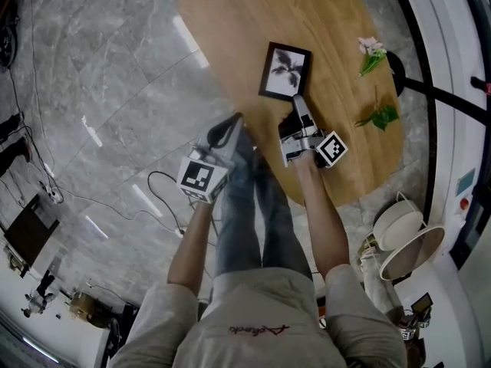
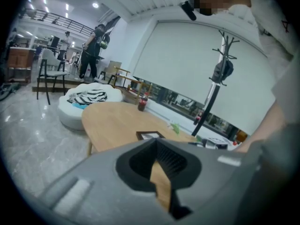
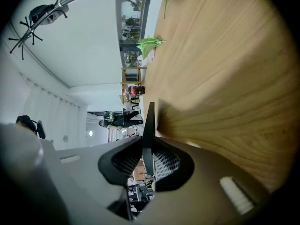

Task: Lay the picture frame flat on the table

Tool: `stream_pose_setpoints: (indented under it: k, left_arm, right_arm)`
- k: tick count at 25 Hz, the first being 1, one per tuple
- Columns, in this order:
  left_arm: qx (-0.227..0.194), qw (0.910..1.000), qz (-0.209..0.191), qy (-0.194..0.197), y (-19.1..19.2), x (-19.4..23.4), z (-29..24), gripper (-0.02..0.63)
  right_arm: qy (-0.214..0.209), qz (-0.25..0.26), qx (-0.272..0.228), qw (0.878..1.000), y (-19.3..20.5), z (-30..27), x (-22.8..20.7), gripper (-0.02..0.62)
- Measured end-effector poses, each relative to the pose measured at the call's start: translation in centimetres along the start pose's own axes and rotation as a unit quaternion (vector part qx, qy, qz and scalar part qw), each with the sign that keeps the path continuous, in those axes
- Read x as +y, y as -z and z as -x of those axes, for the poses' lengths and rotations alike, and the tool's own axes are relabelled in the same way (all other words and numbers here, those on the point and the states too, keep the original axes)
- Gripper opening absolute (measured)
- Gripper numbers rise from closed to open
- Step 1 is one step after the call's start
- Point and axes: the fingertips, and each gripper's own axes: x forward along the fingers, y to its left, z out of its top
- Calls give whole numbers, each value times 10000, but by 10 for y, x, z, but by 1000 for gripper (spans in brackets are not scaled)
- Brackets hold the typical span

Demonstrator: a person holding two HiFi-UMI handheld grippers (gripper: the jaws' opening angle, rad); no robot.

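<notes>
One frame [image 1: 285,71] is sitting over the tabletop [image 1: 230,21], near the edge closest to the person. Its picture side is facing up. It is black, with a dark plant picture inside. Its long side is pointing away from the person, tipped a little to the left in the head view, in line with the right gripper [image 1: 298,107].

Two grippers are showing. The right gripper is pinching the near short end of the frame, close to its right corner. In the right gripper view the frame [image 3: 150,121] is showing only its thin edge, and the right gripper [image 3: 149,146] is squeezing it from both sides with its jaws set narrow. The frame is running almost level with the wood [image 3: 225,78] and very near it. Whether its far end is touching the wood cannot be told.

The left gripper [image 1: 234,121] is hanging just off the tabletop edge, over the floor [image 1: 100,75]. In its own view the left gripper [image 2: 155,142] is empty, with its tips together.

Two green sprigs are lying on the right part of the tabletop, well apart from the frame. One has pink flowers [image 1: 371,52]; the other is all leaves [image 1: 380,116].
</notes>
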Motion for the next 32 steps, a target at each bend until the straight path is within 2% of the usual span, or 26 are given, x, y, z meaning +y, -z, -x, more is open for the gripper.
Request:
stream_pose_setpoints:
  k: [6,10,12,14,19,23,27,30,32]
  left_arm:
    - [-23,10000,28,23,2,-1,3,0]
    - [-27,10000,26,31,1,-2,3,-1]
    - [-29,10000,18,41,0,-1,3,-2]
    - [-22,10000,18,50,0,0,3,-2]
    - [-19,10000,15,80,0,1,4,-1]
    - [-28,10000,1,79,-1,0,6,0]
    - [-20,10000,26,62,1,0,6,-2]
    - [-42,10000,7,71,0,-2,7,-2]
    - [-50,10000,6,70,-1,-2,8,-2]
  right_arm:
    - [35,31,-62,10000,0,-9,-1,77]
    - [229,90,-19,9997,1,-8,-8,80]
    - [317,150,61,9994,4,-10,-10,106]
    - [363,302,191,9987,8,-13,-10,175]
    - [601,1033,731,9901,24,-22,-6,226]
    - [1077,1804,1186,9705,36,-22,-8,255]
    - [1282,2567,1587,9447,43,-21,-8,284]
    - [1440,3114,1823,9215,47,-19,-9,303]
    - [1570,3523,1964,9015,49,-17,-11,308]
